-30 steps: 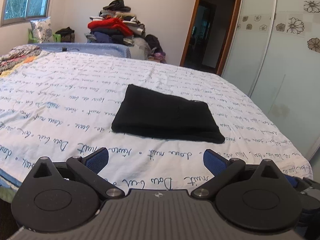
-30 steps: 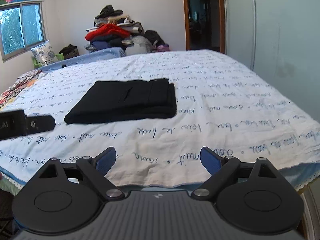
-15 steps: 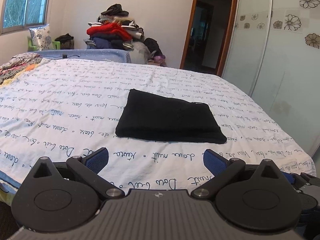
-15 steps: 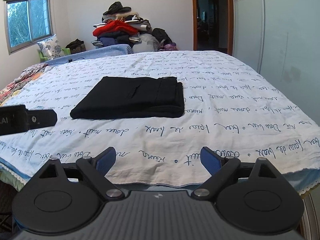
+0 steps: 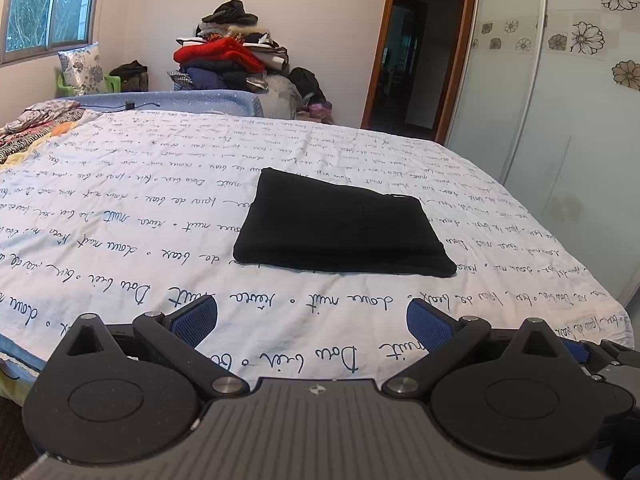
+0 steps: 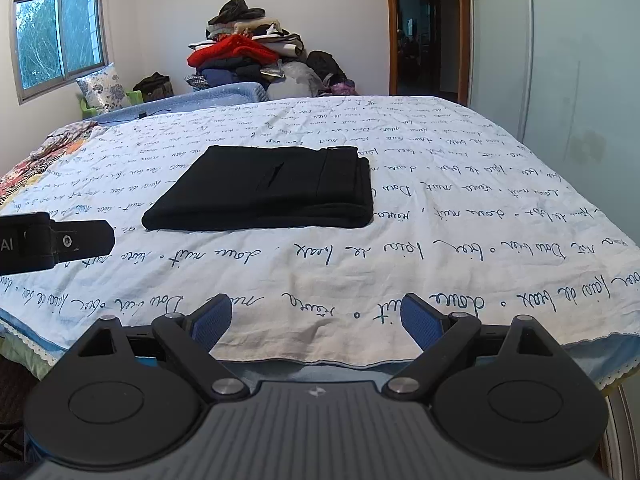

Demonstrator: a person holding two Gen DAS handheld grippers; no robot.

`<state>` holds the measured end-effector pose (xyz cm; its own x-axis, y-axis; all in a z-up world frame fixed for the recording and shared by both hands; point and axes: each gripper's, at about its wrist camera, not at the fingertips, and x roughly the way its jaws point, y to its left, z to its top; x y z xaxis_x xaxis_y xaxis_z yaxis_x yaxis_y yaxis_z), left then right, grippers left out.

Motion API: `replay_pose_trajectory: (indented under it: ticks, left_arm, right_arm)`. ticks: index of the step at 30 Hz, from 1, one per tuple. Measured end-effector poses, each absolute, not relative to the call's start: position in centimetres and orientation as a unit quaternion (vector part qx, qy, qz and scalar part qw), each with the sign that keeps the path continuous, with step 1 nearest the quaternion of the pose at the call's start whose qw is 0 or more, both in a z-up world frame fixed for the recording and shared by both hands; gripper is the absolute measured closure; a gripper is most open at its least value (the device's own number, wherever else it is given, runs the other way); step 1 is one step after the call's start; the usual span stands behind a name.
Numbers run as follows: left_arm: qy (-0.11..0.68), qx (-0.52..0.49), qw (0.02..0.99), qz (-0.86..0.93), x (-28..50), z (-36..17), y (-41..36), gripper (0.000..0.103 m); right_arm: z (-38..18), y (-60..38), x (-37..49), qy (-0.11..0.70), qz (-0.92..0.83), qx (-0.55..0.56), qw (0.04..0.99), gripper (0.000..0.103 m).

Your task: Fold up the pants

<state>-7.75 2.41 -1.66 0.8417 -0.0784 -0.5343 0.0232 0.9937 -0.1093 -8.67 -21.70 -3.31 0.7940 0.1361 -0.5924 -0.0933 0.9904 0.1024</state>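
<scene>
Both tongs, left (image 5: pixel 312 322) and right (image 6: pixel 316 316), found released and empty at the bed's (image 6: pixel 460 240) near edge, well short of the folded black pants (image 6: pixel 264 190) lying ahead mid-bed, long axis crosswise, neither hand clearly nearer.

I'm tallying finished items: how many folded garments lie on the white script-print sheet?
1: the folded black pants, mid-bed on the sheet. The clothes pile sits beyond the bed.

Clothes pile (image 5: pixel 230 56) beyond script-printed bedsheet (image 5: pixel 120 240), beside open doorway (image 5: pixel 404 64)
</scene>
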Motion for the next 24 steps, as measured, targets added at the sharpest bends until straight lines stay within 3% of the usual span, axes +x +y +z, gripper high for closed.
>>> replay_pose_trajectory:
  ticks: [24]
  left_arm:
    - [0.284,-0.052,0.957,-0.032,-7.68,-1.92,2.45,0.001]
  right_arm:
    - [-3.55,-21.29,-8.53,0.321,0.067,0.028,0.944,0.011]
